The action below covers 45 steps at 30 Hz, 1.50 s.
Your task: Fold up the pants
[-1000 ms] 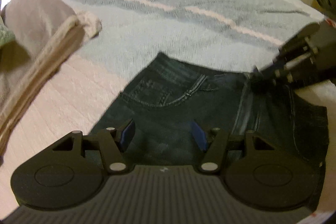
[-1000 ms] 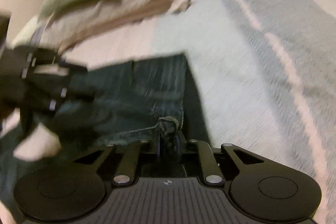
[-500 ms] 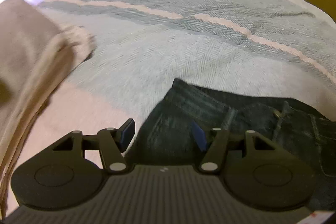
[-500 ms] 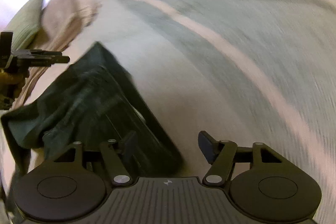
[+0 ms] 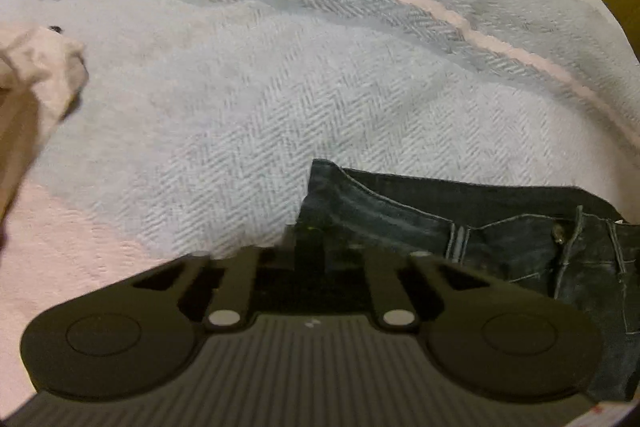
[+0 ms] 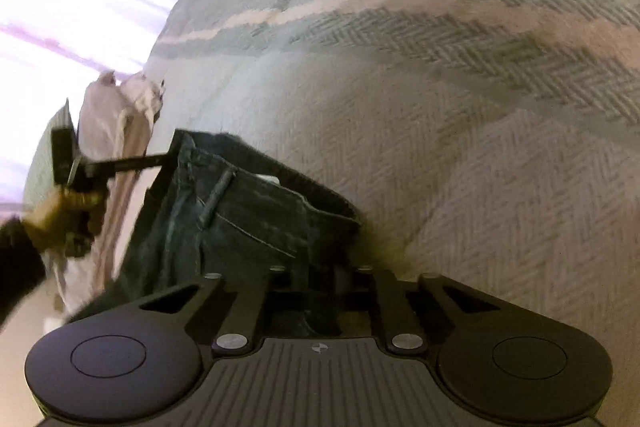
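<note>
The dark jeans (image 5: 500, 227) lie bunched on the bed's herringbone blanket (image 5: 280, 87), with the left gripper (image 5: 310, 243) clamped on one corner of the waistband and the right gripper (image 6: 320, 287) closed on the denim's opposite end, a beige pillow (image 5: 36, 75) nearby.

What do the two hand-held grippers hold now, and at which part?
Both hold the dark blue denim pants: the left hand-held gripper is shut on one waistband corner, the right hand-held gripper on the waistband's other end.
</note>
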### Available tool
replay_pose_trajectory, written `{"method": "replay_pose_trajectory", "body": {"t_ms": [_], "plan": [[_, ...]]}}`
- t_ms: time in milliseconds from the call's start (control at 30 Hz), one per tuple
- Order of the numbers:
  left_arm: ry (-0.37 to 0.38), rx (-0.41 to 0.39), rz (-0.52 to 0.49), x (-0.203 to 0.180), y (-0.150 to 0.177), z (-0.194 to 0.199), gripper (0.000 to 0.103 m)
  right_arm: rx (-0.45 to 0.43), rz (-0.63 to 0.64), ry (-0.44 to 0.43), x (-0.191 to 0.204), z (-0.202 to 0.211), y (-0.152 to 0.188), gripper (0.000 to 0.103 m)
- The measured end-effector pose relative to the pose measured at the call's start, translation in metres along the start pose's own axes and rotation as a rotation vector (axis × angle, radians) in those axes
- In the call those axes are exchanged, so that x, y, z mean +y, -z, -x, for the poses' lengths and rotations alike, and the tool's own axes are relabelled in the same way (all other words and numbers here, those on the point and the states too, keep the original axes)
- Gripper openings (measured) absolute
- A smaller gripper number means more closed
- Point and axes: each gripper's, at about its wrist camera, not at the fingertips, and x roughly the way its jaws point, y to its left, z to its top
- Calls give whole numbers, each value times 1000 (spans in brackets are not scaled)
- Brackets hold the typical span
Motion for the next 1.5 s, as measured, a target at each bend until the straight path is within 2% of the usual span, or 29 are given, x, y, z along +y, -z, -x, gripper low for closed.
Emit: {"method": "replay_pose_trajectory", "body": {"t_ms": [67, 133, 200, 267, 367, 467, 500, 567, 600, 700, 767, 867, 967, 1000, 1067, 1200, 1333, 1433, 1500], "plan": [[-15, -33, -7, -6, -7, 20, 4, -27, 10, 13, 13, 11, -12, 4], [-24, -81, -27, -14, -22, 46, 4, -95, 40, 11, 26, 40, -35, 4], [-5, -160, -42, -23, -48, 70, 4, -131, 79, -10, 35, 61, -56, 4], [5, -217, -62, -32, -84, 81, 4, -196, 128, 6, 42, 77, -71, 4], [30, -263, -96, -47, -131, 69, 4, -328, 105, 57, 30, 91, -102, 4], [44, -272, -78, -62, -164, 33, 7, -349, 98, 127, 7, 77, -124, 5], [24, -258, -68, -68, -170, 17, 13, -323, 92, 132, -3, 66, -128, 5], [-5, -240, -44, -75, -172, -6, 14, -281, 105, 211, -15, 47, -130, 8], [-18, -231, -27, -76, -170, -11, 14, -277, 105, 252, -17, 43, -130, 16], [-37, -241, -15, -69, -153, 7, 18, -332, 110, 331, -15, 57, -121, 37], [-70, -251, -28, -61, -137, 35, 21, -337, 138, 341, -5, 66, -112, 39], [-146, -270, 20, -41, -96, 96, 23, -300, 233, 312, 24, 70, -95, 40], [-232, -302, 105, -26, -39, 158, 29, -203, 359, 220, 67, 51, -68, 40], [-266, -309, 139, -23, -13, 179, 35, -162, 403, 179, 81, 43, -58, 40], [-347, -305, 209, -19, 46, 217, 37, -87, 498, 108, 111, 21, -35, 41], [-453, -249, 370, -34, 190, 277, 42, 15, 652, -5, 175, -17, 16, 41], [-492, -158, 497, -69, 330, 307, 44, 126, 868, -108, 241, -62, 86, 41], [-470, -89, 511, -108, 418, 307, 44, 211, 1048, -137, 277, -98, 146, 41], [-425, -48, 507, -133, 467, 301, 44, 266, 1165, -143, 295, -121, 184, 41]]}}
